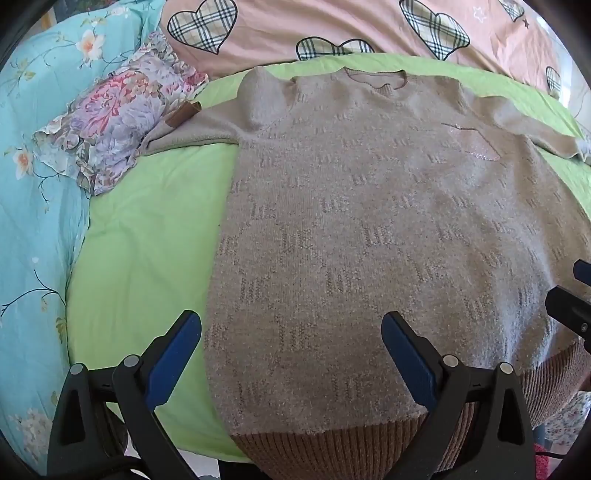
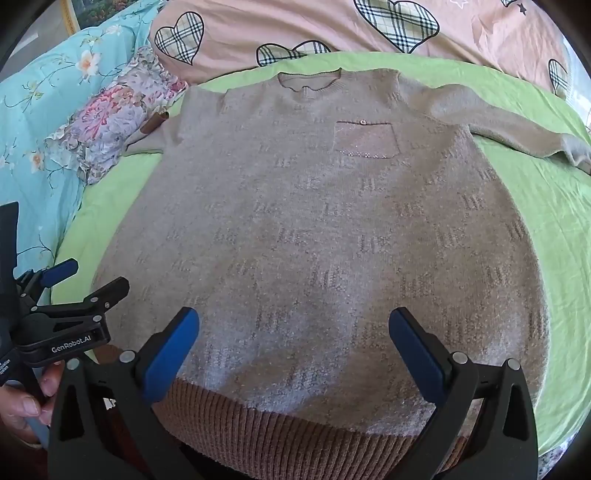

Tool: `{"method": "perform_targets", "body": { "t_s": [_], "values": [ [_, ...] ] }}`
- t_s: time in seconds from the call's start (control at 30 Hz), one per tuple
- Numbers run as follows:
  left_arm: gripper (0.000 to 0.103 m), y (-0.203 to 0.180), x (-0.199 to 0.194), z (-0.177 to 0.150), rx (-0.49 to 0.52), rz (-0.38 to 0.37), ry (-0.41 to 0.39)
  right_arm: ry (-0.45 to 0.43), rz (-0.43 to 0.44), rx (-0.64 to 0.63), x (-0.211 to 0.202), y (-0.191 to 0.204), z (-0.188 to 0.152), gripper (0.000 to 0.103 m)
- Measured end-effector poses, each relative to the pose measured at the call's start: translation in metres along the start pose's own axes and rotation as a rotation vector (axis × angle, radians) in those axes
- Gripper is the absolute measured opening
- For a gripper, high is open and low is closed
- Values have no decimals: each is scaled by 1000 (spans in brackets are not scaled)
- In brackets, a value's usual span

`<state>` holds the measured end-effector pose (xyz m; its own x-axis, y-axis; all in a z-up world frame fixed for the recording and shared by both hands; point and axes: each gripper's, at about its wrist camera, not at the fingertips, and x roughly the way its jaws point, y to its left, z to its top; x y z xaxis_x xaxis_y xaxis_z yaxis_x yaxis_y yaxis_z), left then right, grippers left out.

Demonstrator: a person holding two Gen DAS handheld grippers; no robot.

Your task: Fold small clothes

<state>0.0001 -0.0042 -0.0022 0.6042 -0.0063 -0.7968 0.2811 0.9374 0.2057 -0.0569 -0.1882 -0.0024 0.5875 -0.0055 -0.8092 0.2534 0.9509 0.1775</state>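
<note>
A grey-beige knit sweater (image 1: 369, 221) lies flat, front up, on a green sheet (image 1: 147, 240), collar far, brown ribbed hem (image 2: 295, 435) near. Both sleeves spread out to the sides. A sparkly chest pocket (image 2: 365, 142) sits right of centre. My left gripper (image 1: 291, 332) is open and empty above the hem's left part. My right gripper (image 2: 293, 328) is open and empty above the hem's middle. The left gripper also shows in the right wrist view (image 2: 88, 280) at the left edge, and the right gripper's tip shows at the right edge of the left wrist view (image 1: 576, 299).
A floral cloth bundle (image 1: 118, 118) lies by the left sleeve's brown cuff (image 1: 181, 112). A turquoise flowered quilt (image 1: 37, 184) is on the left. A pink bedcover with plaid hearts (image 1: 295, 26) lies beyond the collar. The bed's near edge runs under the hem.
</note>
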Motion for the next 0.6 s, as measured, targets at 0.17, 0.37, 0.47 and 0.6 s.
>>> {"method": "perform_targets", "body": {
  "t_s": [0.17, 0.37, 0.47, 0.6],
  "values": [
    [99, 1, -8, 4, -12, -26, -12, -7, 1, -4, -1, 0, 1, 102],
    [99, -1, -13, 7, -10, -60, -39, -23, 12, 6, -6, -5, 4, 102],
    [99, -1, -14, 4, -4, -79, -17, -27, 24, 14, -2, -9, 7, 102],
    [99, 1, -15, 5, -21, -121, 4, -53, 35, 15, -2, -4, 2, 102]
  ]
}}
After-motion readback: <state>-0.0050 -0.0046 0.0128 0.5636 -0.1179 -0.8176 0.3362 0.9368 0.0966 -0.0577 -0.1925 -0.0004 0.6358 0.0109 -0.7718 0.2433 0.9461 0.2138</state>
